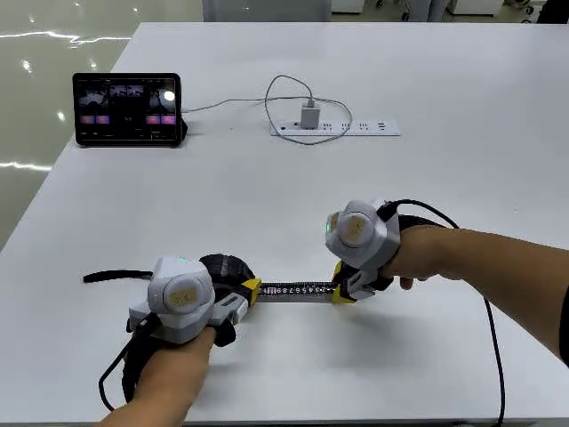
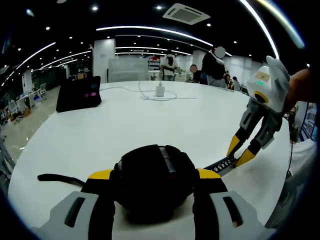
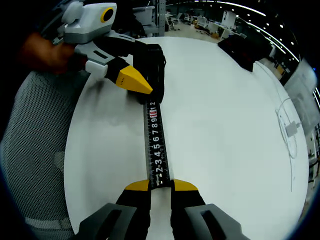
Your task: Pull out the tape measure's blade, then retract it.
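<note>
A black tape measure case [image 1: 226, 268] lies on the white table [image 1: 293, 196], and my left gripper [image 1: 235, 285] is shut on it. In the left gripper view the case [image 2: 155, 187] sits squeezed between the yellow-tipped jaws of the left gripper [image 2: 155, 175]. A short length of the blade [image 1: 293, 290] runs right from the case, flat over the table. My right gripper [image 1: 343, 294] is shut on the blade's free end. In the right gripper view the numbered blade [image 3: 156, 145] leads from the right gripper [image 3: 161, 185] up to the case [image 3: 152, 60].
A tablet [image 1: 129, 108] stands at the back left. A power strip [image 1: 336, 128] with a white charger and looped cable lies at the back middle. The case's black strap [image 1: 116, 277] trails left. The table's front edge is close. People [image 2: 215, 62] stand beyond the far end.
</note>
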`<state>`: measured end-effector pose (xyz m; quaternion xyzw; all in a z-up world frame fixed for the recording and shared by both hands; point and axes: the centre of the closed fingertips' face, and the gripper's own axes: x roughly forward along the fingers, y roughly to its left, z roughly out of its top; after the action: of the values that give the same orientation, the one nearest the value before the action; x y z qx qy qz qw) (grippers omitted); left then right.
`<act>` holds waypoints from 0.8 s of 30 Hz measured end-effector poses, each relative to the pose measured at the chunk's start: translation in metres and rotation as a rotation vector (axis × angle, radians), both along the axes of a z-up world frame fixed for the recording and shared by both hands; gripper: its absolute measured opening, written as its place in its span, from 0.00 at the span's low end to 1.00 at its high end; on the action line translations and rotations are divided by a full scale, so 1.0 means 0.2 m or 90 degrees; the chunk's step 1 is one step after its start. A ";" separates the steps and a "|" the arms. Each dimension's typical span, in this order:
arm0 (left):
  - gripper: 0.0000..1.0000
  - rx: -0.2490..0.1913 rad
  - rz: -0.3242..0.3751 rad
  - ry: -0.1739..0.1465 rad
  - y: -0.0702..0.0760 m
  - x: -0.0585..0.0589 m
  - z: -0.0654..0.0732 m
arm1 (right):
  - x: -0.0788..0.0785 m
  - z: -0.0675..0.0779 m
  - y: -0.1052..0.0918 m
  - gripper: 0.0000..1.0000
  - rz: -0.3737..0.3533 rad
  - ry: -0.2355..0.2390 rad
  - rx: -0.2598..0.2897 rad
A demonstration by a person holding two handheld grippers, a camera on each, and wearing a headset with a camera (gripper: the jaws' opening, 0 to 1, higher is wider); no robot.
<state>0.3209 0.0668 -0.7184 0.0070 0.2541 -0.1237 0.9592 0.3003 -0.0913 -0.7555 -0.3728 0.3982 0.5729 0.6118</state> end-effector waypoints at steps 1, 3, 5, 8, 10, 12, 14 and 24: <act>0.59 0.000 0.000 0.000 0.00 0.00 0.00 | 0.00 0.00 0.00 0.11 0.000 0.001 0.002; 0.59 -0.001 0.000 0.000 0.00 0.00 0.00 | 0.00 0.00 0.01 0.11 -0.001 0.001 0.008; 0.59 -0.002 0.000 0.000 0.00 0.00 0.00 | 0.00 0.00 0.02 0.11 0.002 0.000 0.011; 0.59 -0.002 0.000 0.000 0.00 0.00 0.00 | 0.00 0.00 0.03 0.11 0.008 -0.002 0.015; 0.59 -0.002 0.000 0.000 0.00 0.00 0.00 | 0.00 0.00 0.03 0.11 0.005 0.000 0.016; 0.59 -0.002 0.000 0.000 0.00 0.00 0.00 | 0.00 0.00 0.04 0.11 0.004 -0.001 0.017; 0.59 -0.002 0.000 0.000 0.00 0.00 0.00 | 0.00 0.00 0.04 0.11 0.004 -0.002 0.017; 0.59 -0.004 0.001 0.001 0.00 0.00 0.00 | 0.01 0.00 0.06 0.11 -0.013 0.001 0.018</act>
<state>0.3210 0.0669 -0.7183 0.0037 0.2543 -0.1240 0.9591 0.3013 -0.0793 -0.7554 -0.3593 0.3947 0.5725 0.6224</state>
